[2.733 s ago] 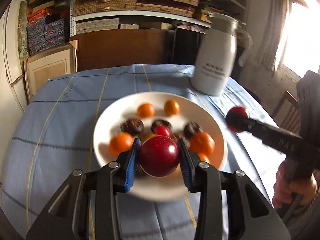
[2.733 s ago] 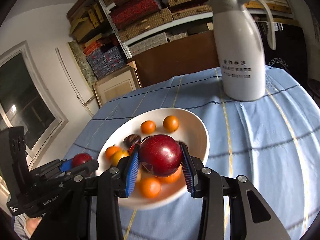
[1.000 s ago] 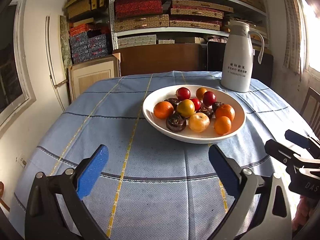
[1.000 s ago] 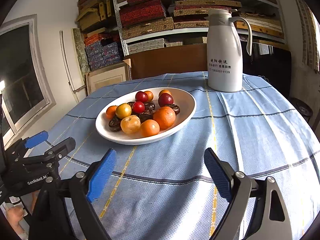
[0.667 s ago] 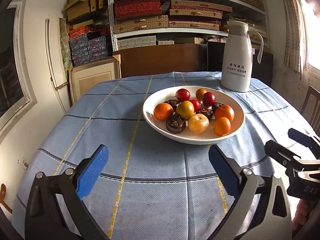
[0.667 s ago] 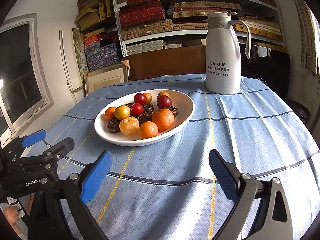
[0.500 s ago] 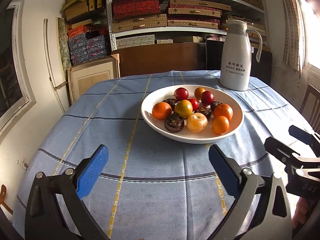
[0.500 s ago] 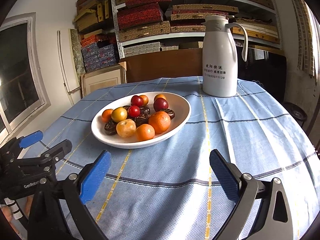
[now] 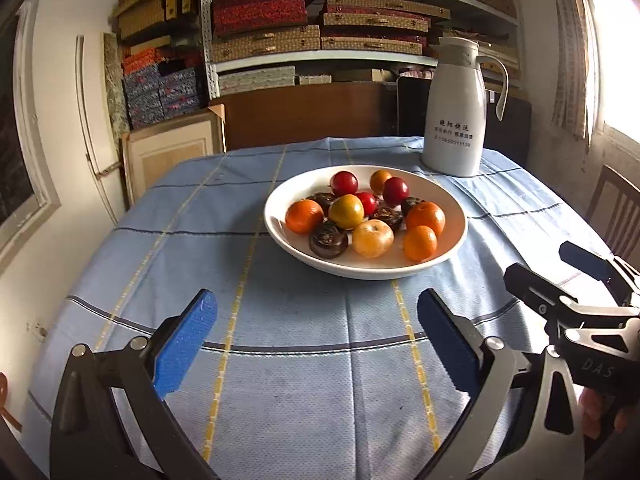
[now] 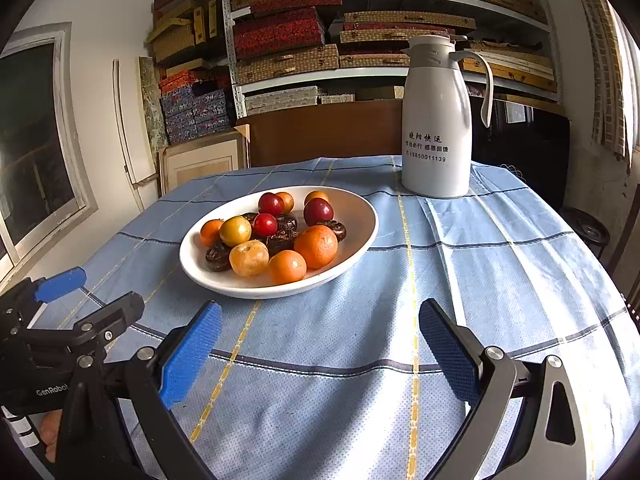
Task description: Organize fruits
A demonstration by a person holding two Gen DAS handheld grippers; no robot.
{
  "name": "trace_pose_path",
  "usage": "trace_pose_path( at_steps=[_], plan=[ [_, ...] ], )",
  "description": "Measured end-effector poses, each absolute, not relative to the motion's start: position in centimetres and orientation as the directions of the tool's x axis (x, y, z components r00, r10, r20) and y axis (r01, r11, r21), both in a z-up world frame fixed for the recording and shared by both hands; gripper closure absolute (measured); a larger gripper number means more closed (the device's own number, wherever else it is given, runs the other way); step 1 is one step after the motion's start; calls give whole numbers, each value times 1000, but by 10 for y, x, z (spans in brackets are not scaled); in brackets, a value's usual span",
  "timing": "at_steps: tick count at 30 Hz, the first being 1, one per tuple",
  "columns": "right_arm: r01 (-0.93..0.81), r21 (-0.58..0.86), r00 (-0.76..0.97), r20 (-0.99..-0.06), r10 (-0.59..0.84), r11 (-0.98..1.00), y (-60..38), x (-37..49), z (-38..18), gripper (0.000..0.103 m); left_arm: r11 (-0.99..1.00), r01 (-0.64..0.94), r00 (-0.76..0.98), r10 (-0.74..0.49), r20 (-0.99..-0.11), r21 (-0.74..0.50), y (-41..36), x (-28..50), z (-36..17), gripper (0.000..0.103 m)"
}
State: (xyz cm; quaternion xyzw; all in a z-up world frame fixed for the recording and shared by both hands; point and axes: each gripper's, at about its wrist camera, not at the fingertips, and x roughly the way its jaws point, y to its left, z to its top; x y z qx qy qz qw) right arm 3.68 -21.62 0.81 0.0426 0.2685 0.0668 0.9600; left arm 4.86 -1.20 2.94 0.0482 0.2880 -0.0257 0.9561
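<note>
Nearest the left wrist camera, the left gripper [image 9: 316,332] stands spread wide with nothing between its blue pads, hovering over the blue checked tablecloth [image 9: 304,380] that covers the surface. The right gripper [image 10: 318,338] is likewise spread to its widest and empty; in the left wrist view it shows at the right edge, held by a hand [image 9: 600,416], well apart from the dish. Past both grippers, near the middle of the surface, sits a white shallow bowl [image 9: 280,236] that holds all the fruit: tangerines [image 9: 425,216] towards the near and right side, dark brown wrinkled fruits [image 9: 329,240] among them, a yellow-green fruit [image 9: 346,211] in the centre, and red plums [image 9: 344,183] at the far side. Behind the bowl, to the right, a white thermos jug [image 9: 456,112] stands upright on the cloth. Farthest off, shelves [image 9: 320,20] against the wall carry stacked woven and patterned boxes
</note>
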Motion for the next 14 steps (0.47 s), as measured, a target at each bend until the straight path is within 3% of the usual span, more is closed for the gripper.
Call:
trace_pose_path(
  at_steps=[14],
  plan=[
    [-101,120,847,-511,149,988,-216,37,8,4,994,50,850,11,-527,101,-11,45,32,5]
  ],
)
